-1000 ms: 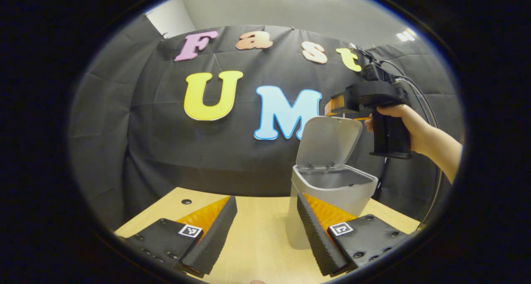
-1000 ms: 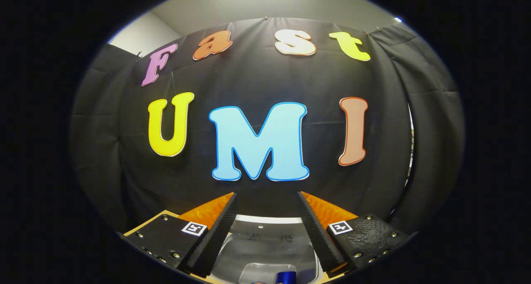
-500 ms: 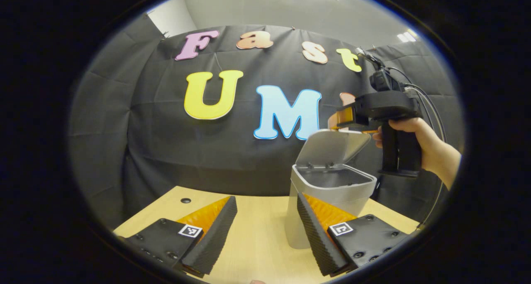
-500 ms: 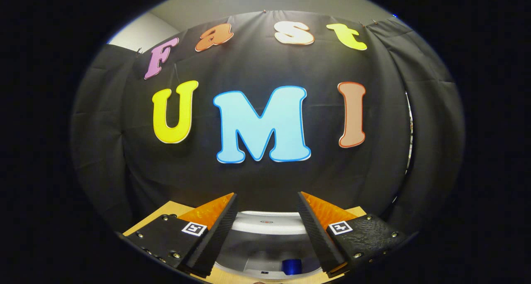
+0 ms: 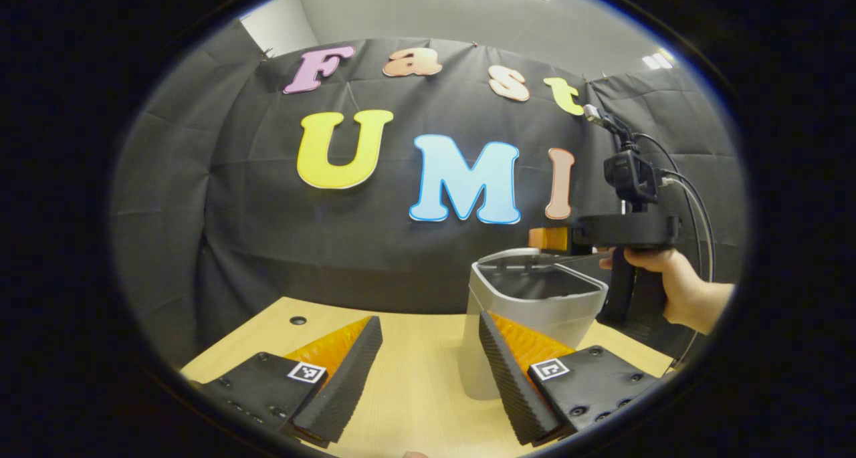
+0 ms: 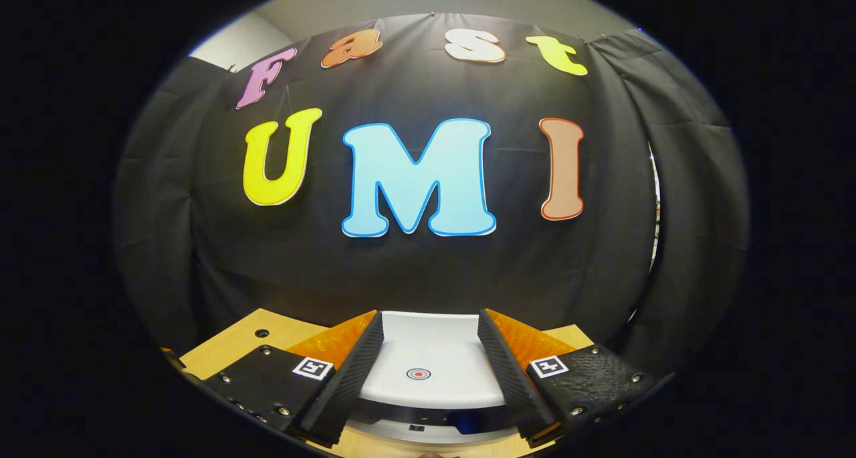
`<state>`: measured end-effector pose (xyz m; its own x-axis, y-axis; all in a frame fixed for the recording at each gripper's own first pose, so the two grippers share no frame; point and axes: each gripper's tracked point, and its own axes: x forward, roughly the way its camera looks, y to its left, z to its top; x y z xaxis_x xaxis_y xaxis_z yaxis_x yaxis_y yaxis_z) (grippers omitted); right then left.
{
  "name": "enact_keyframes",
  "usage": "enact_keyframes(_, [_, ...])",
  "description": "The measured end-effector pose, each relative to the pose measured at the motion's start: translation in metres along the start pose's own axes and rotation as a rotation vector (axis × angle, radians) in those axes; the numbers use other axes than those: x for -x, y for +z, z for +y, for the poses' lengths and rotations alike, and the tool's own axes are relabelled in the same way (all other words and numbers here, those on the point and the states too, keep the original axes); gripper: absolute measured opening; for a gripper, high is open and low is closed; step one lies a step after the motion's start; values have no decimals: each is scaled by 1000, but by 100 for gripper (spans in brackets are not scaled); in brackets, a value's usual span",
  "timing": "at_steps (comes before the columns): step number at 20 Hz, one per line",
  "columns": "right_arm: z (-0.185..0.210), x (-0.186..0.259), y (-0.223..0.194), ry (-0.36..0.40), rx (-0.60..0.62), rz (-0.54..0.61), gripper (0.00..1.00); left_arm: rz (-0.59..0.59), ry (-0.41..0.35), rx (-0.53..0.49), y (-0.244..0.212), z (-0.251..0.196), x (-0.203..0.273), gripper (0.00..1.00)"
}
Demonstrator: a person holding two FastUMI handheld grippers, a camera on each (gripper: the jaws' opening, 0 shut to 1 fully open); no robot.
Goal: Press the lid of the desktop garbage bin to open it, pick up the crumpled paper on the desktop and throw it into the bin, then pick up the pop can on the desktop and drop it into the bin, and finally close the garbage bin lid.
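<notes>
In the left gripper view, the left tool (image 5: 428, 371) is held low over the pale wooden worktop (image 5: 414, 404), its two fingers spread wide with nothing between them. A small dark hole (image 5: 298, 320) is seen in the worktop toward the far left edge. To the right of centre, the grey garbage bin (image 5: 528, 324) stands on the worktop, partly hidden behind the right finger of the left tool. The lid (image 5: 528, 255) is seen nearly flat over the bin's rim, with a dark gap still visible beneath it. Farther right, the right tool (image 5: 555, 239) is held level by a hand (image 5: 675, 284) at its grip, with its front end resting at the lid's top; cables are seen running from its upper part. In the right gripper view, the same worktop (image 6: 227, 348) is seen at the lower left with its small hole (image 6: 261, 333). The right tool (image 6: 428, 371) is shown with its fingers wide apart, pressing on nothing. Between them, the white lid (image 6: 428, 354) with a small round red mark (image 6: 417, 374) lies just below, tilted slightly up at the near edge. Under that near edge, a narrow dark opening is seen, in which a glimpse of the blue pop can (image 6: 468, 419) inside the bin can be made out.
</notes>
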<state>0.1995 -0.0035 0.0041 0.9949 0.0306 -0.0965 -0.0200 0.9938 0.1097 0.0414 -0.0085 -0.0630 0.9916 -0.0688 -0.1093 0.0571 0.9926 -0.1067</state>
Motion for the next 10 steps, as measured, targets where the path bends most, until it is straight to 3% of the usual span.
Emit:
enact_keyframes(4, [-3,-2,-13,-24,4,4,89,3,-6,2,-3,0,-1,95])
enact_keyframes(9, [-7,-5,-30,-26,-18,20,92,5,-12,-4,-2,-3,-4,95])
enact_keyframes(10, [-8,-4,-33,-27,-32,14,97,5,-14,-5,-4,-4,-5,96])
